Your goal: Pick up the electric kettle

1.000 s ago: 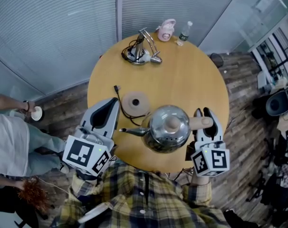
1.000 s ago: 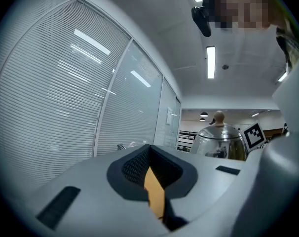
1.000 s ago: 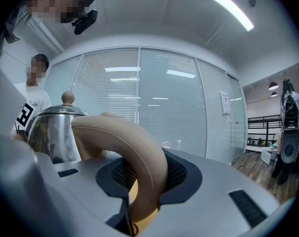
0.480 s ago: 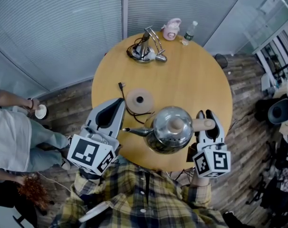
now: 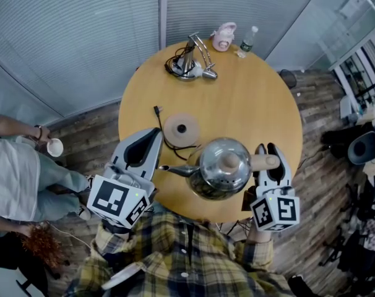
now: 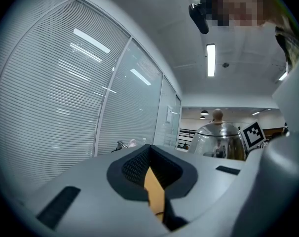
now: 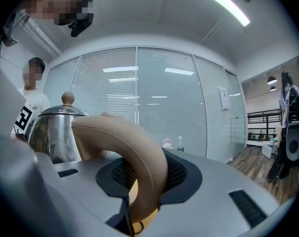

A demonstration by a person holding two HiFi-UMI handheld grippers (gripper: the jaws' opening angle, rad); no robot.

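A shiny steel electric kettle (image 5: 219,167) with a tan knob and a tan handle (image 5: 265,161) hangs over the near edge of the round wooden table (image 5: 249,104), off its base. My right gripper (image 5: 265,146) is shut on that handle; in the right gripper view the handle (image 7: 134,157) arches between the pads and the kettle body (image 7: 53,132) stands to the left. My left gripper (image 5: 155,132) is at the table's left edge, beside the spout, shut and holding nothing. In the left gripper view the kettle (image 6: 216,141) shows at the right, beyond the jaw tips (image 6: 148,152).
The kettle's round tan base (image 5: 181,129) with its black cord lies on the table behind the kettle. At the far edge stand a desk lamp (image 5: 190,67), a pink object (image 5: 224,37) and a small bottle (image 5: 246,41). A person (image 5: 14,178) holding a cup (image 5: 54,146) stands at the left.
The head view has shifted slightly. Both grippers and the kettle keep their places relative to each other. The person's cup at the left has moved a little.
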